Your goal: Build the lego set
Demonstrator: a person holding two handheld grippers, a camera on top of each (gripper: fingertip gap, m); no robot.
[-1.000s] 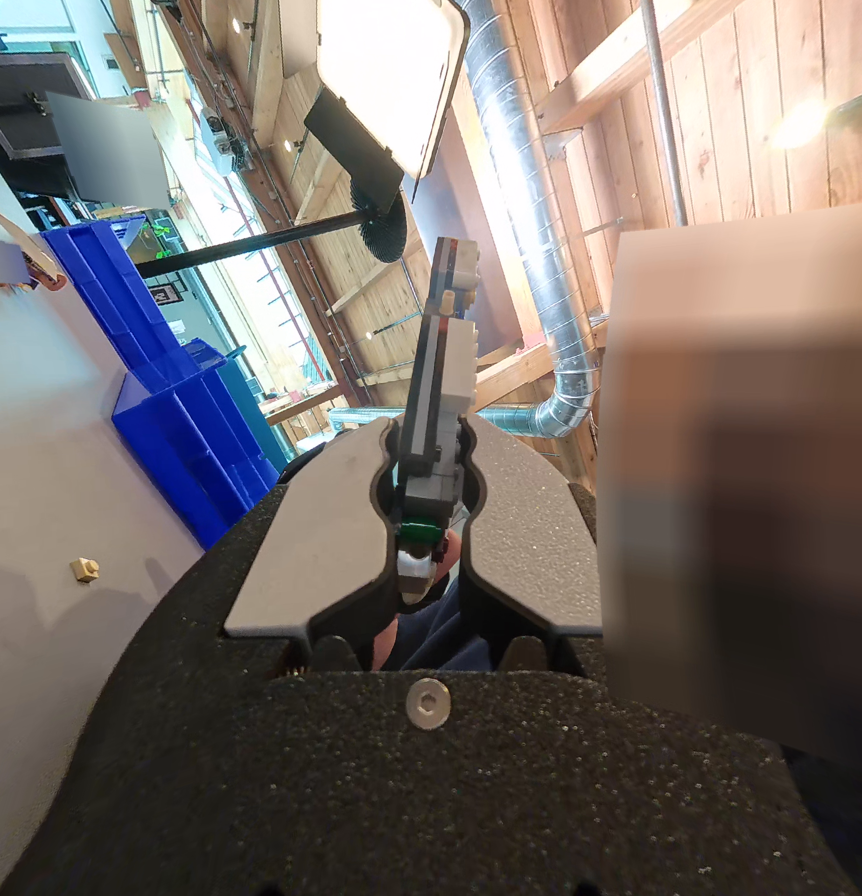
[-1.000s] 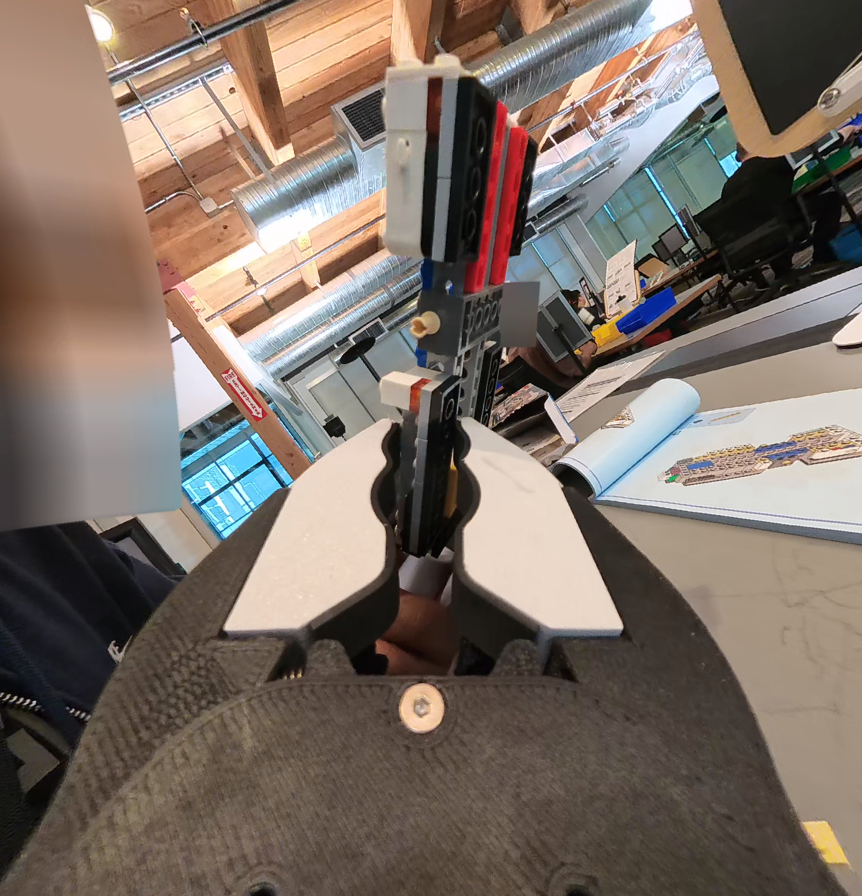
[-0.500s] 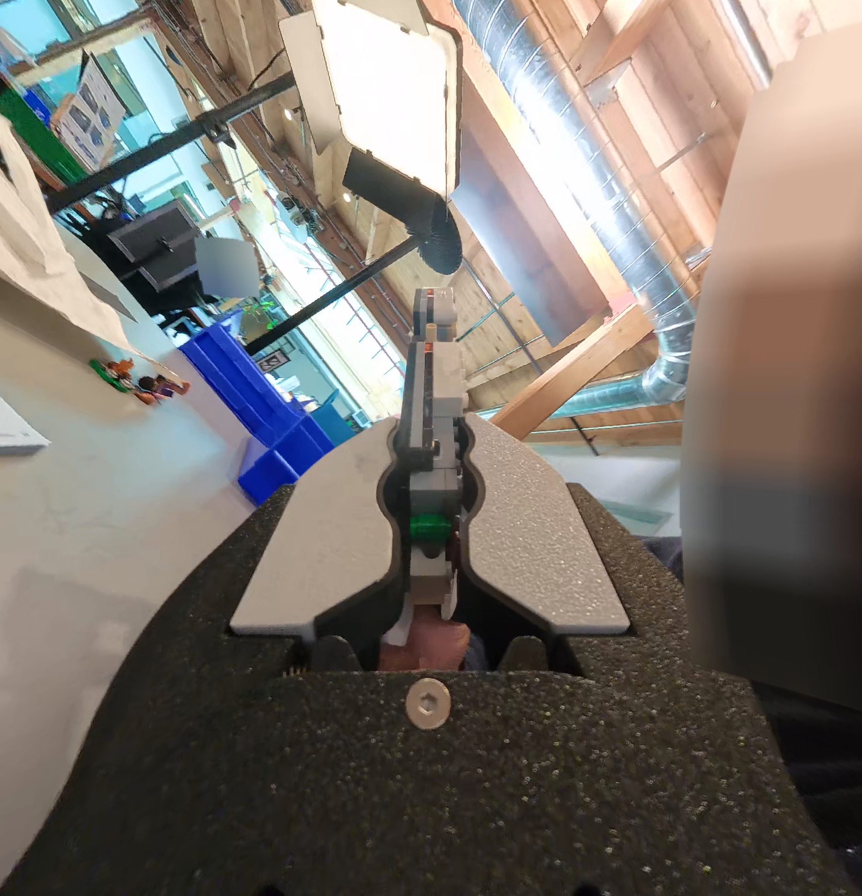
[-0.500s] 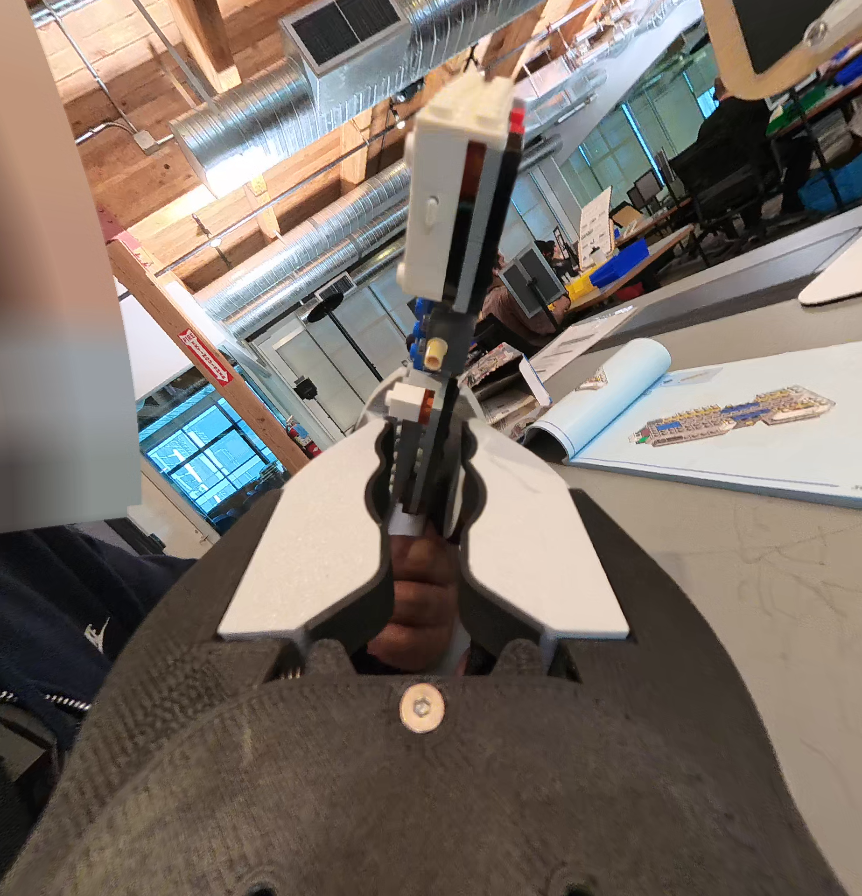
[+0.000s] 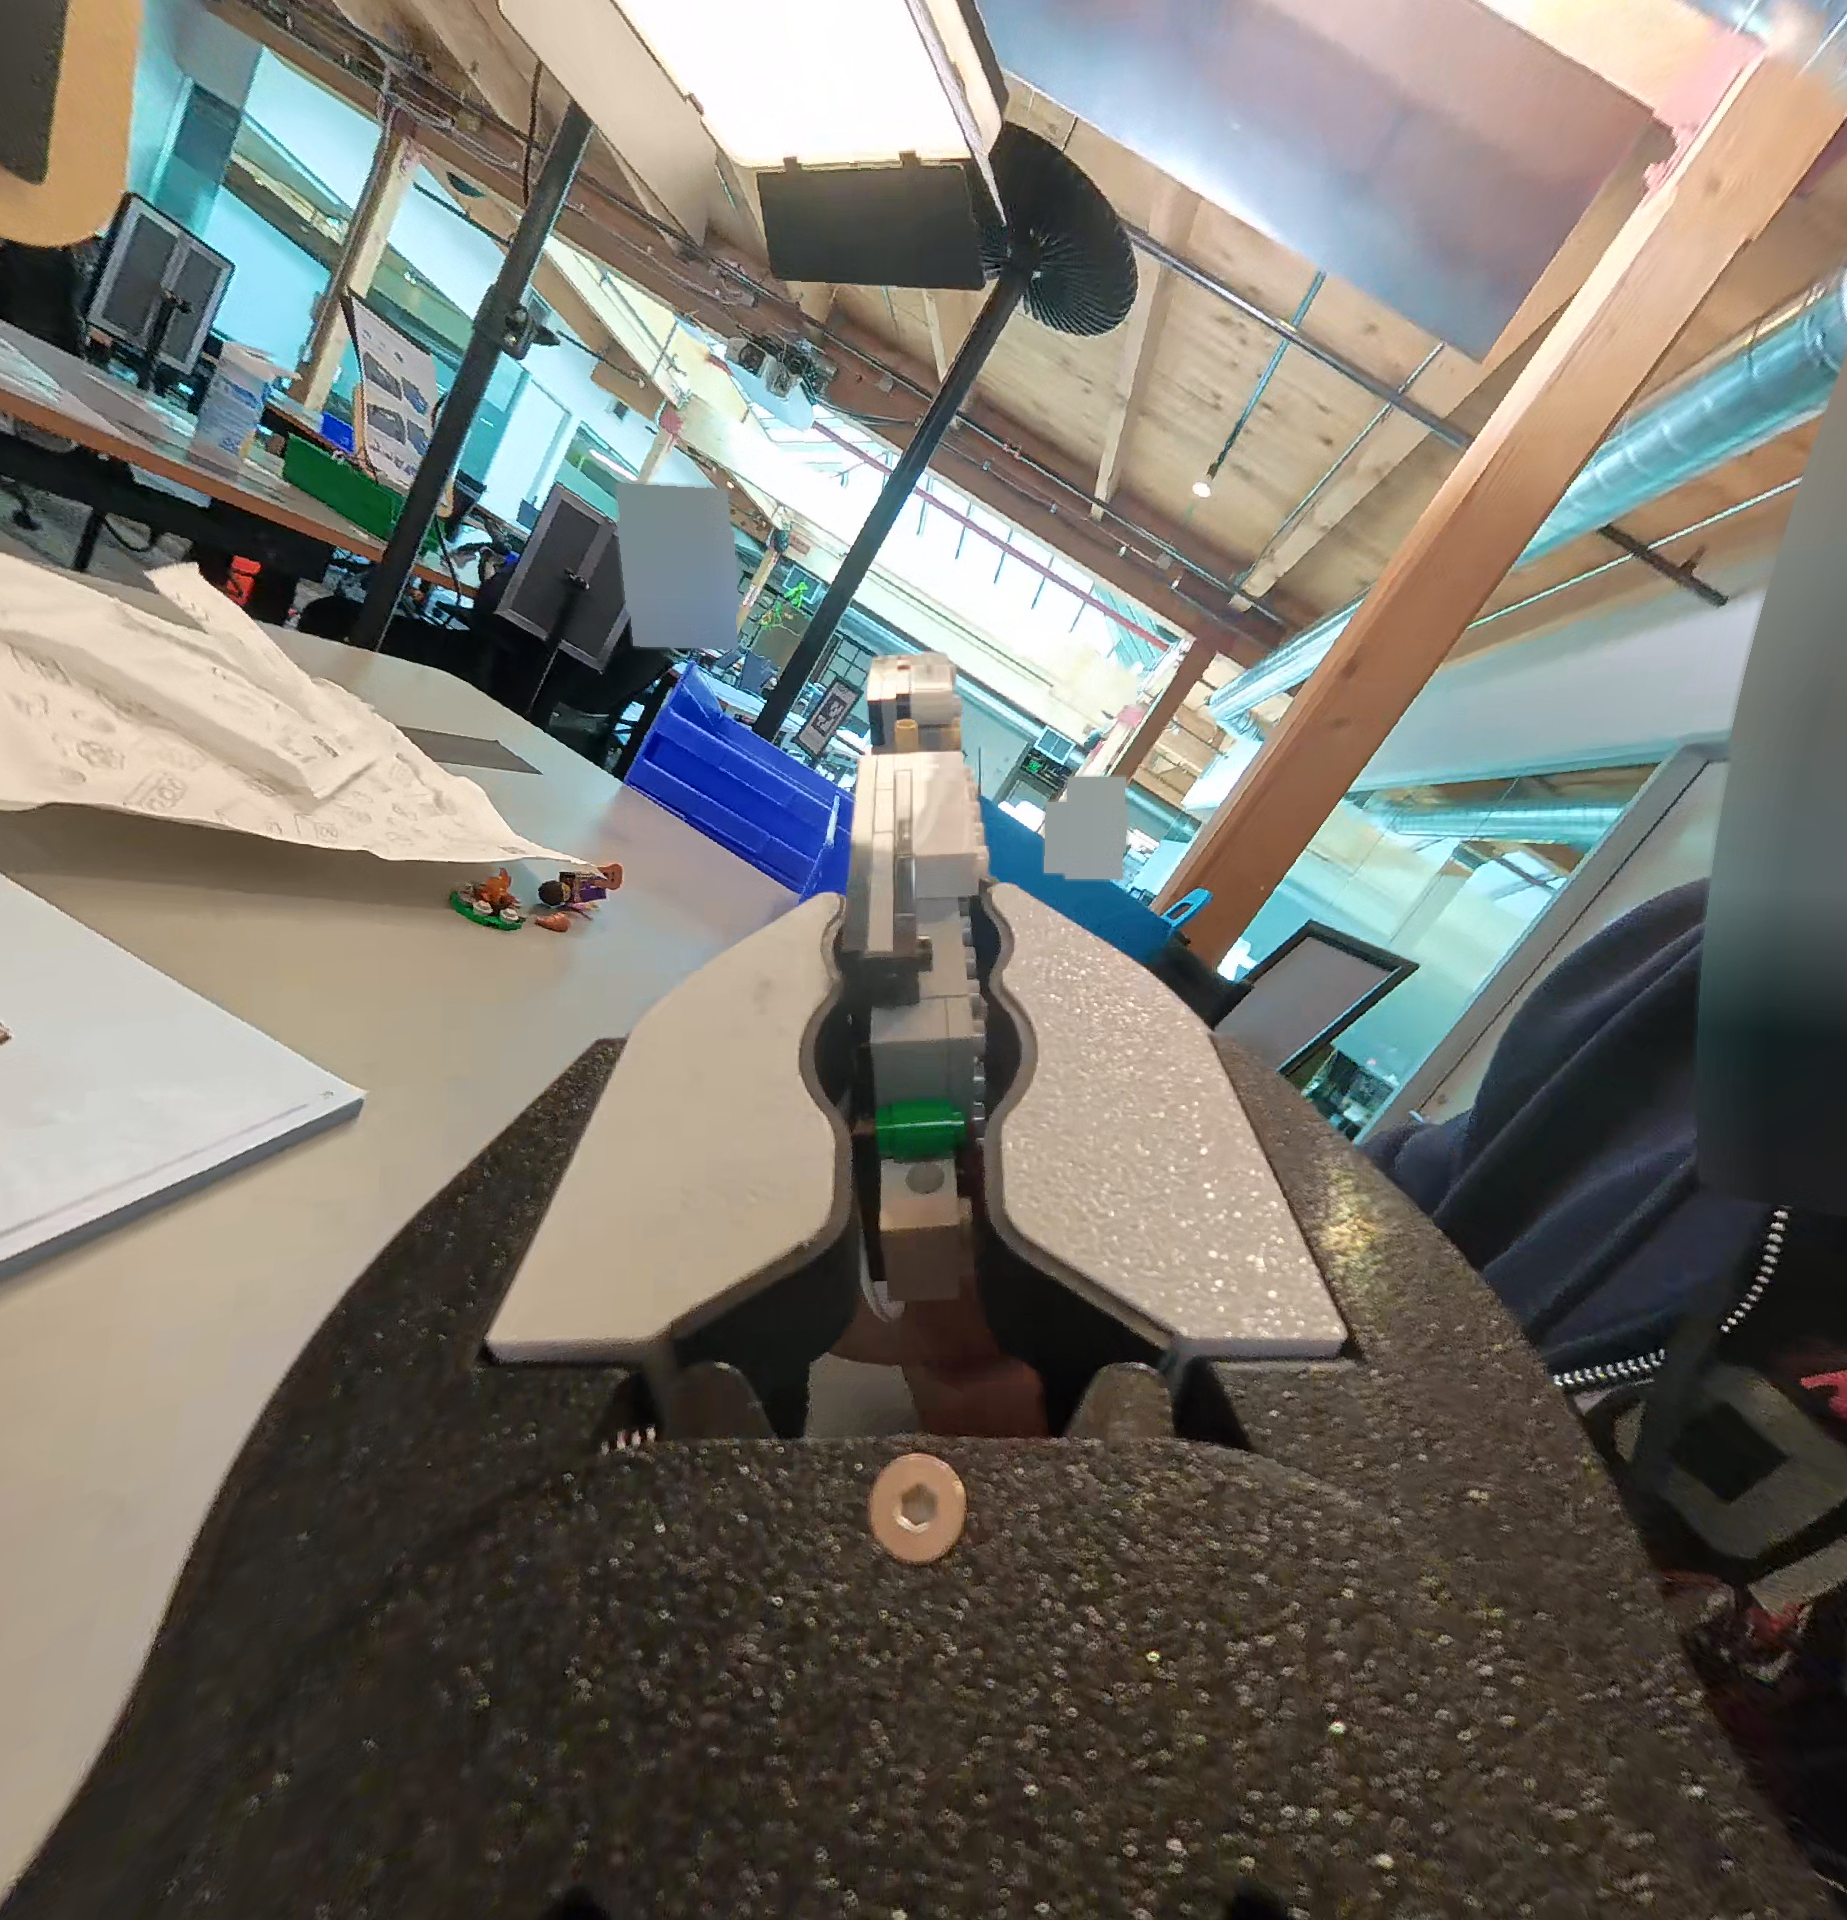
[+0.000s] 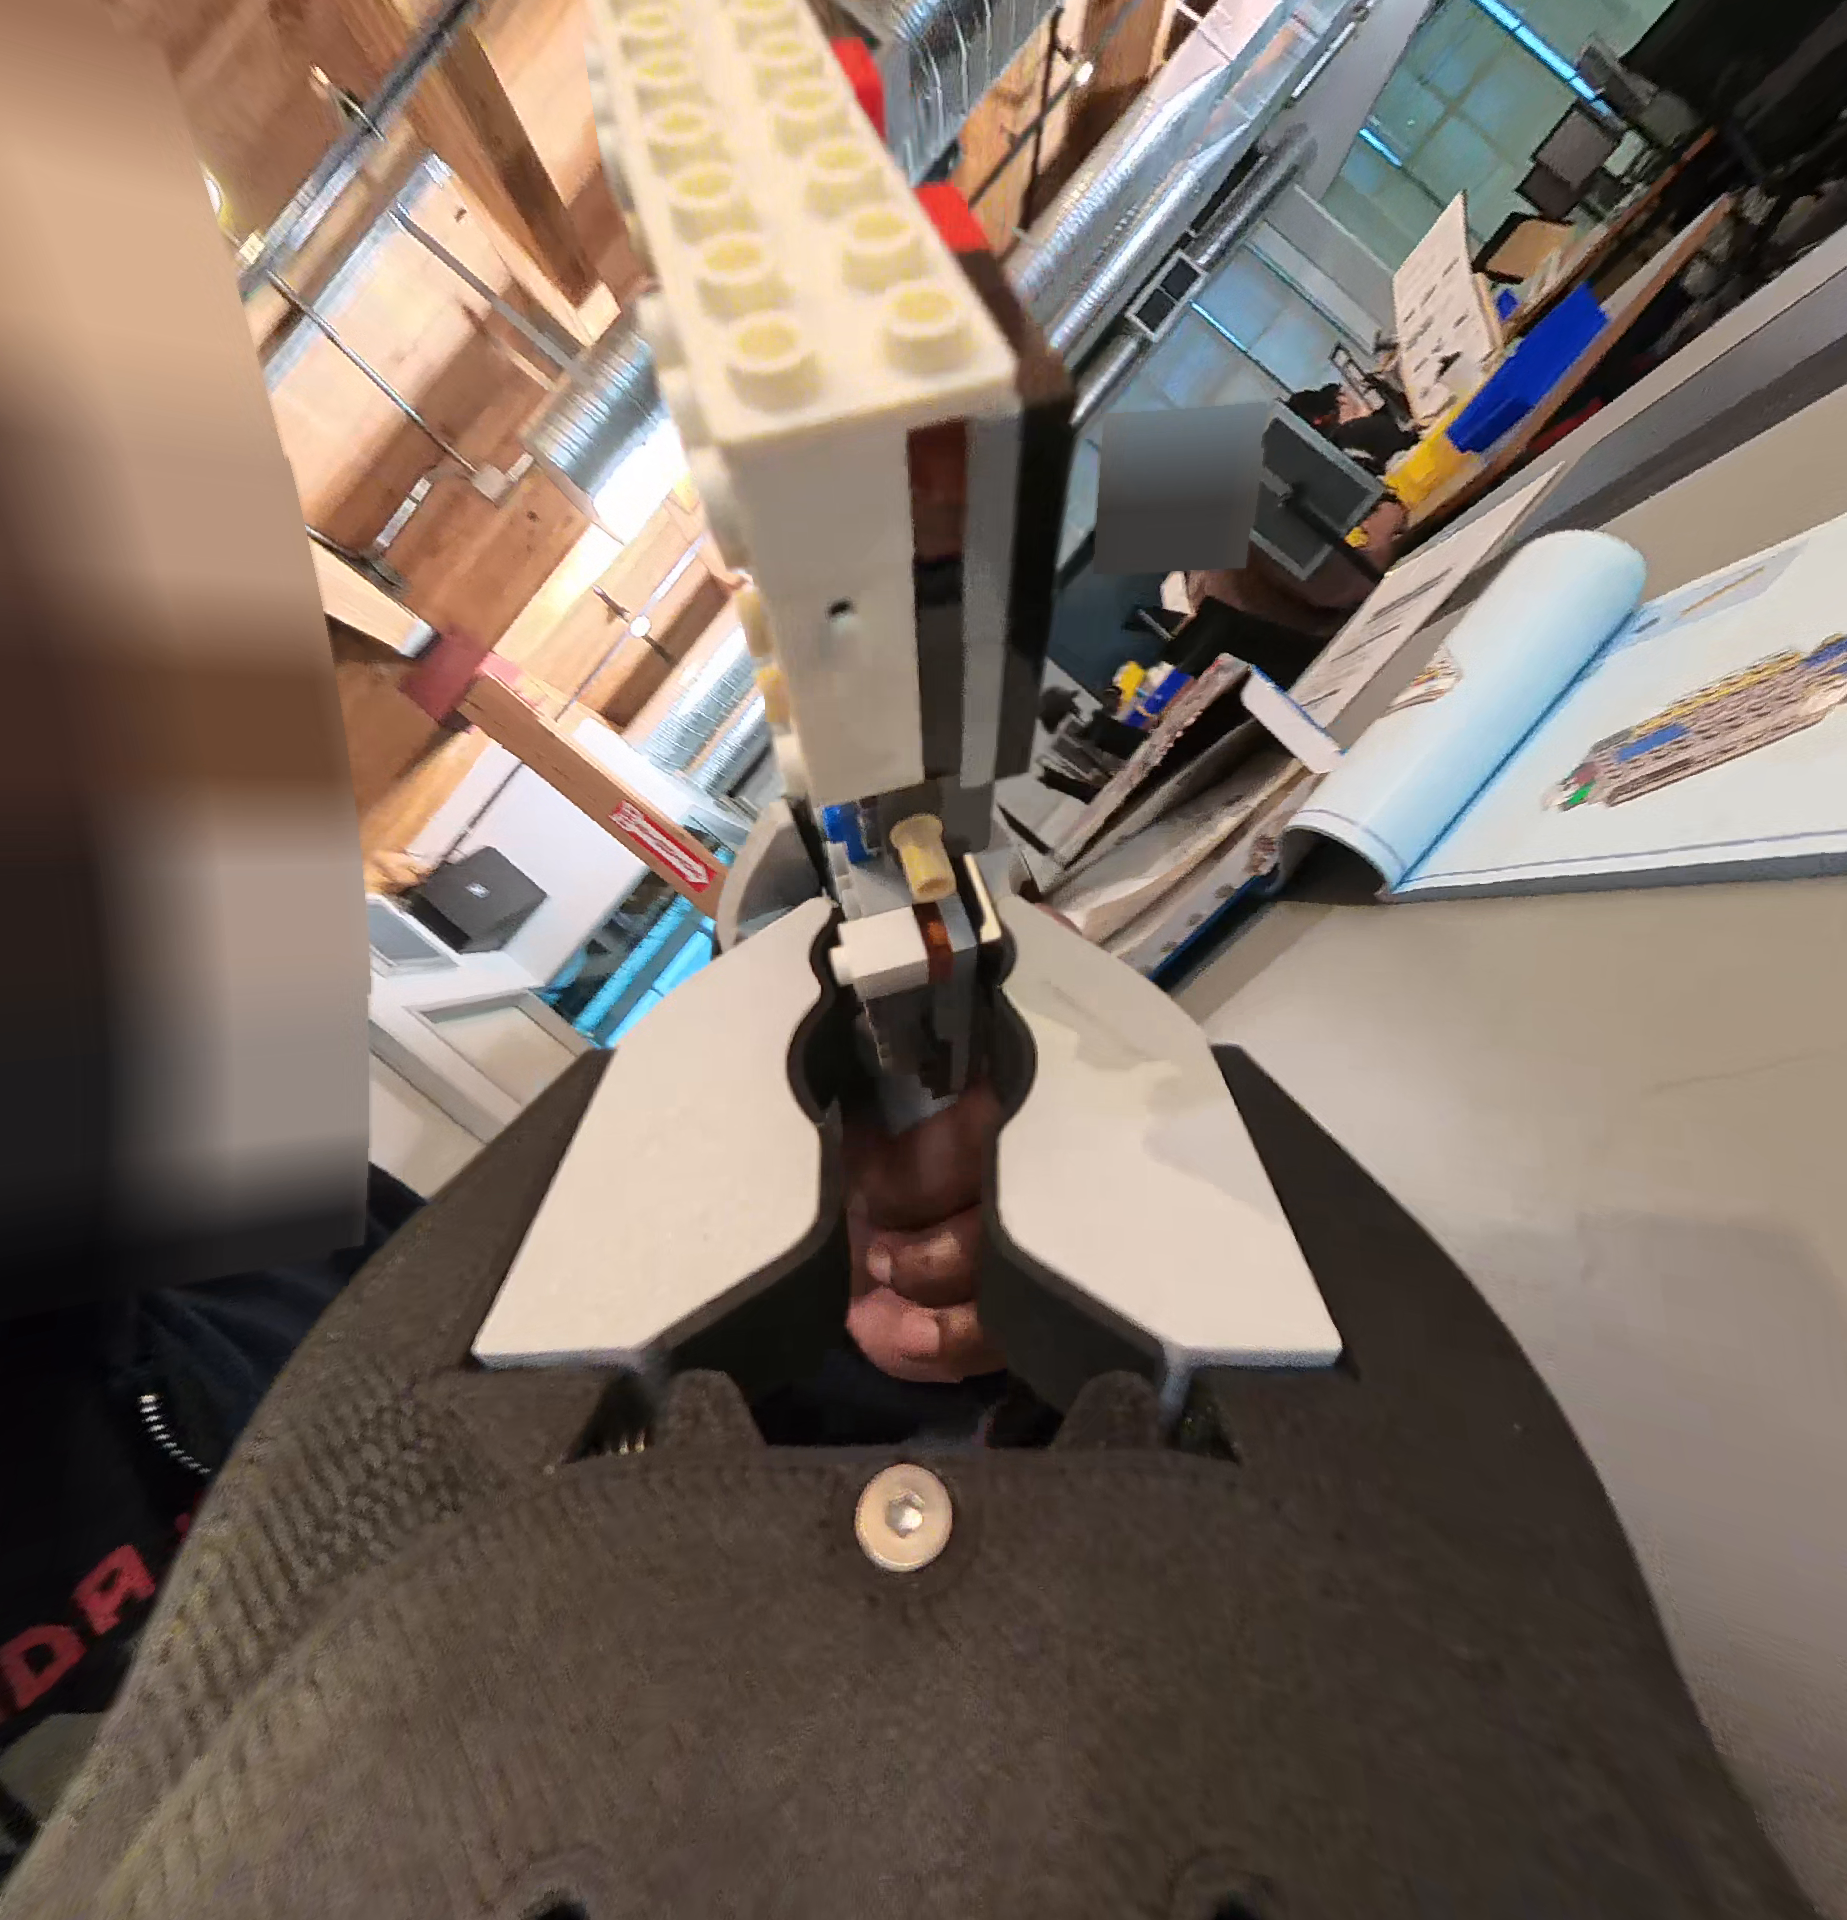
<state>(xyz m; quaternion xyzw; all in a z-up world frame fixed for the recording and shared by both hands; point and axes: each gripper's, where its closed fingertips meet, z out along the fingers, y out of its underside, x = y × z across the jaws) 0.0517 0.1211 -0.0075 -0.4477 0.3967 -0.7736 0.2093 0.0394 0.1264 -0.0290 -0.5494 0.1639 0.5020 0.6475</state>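
The brick model [image 5: 914,831] stands up from between my left gripper's [image 5: 917,935] two fingers, which pinch its grey lower end. In my right view the brick model [image 6: 877,582], white, black and red, is likewise pinched at its base by my right gripper [image 6: 914,935]. Both are raised above the grey table [image 5: 275,997]. An open booklet [image 6: 1584,748] lies to the right; blue bins [image 5: 732,779] stand behind.
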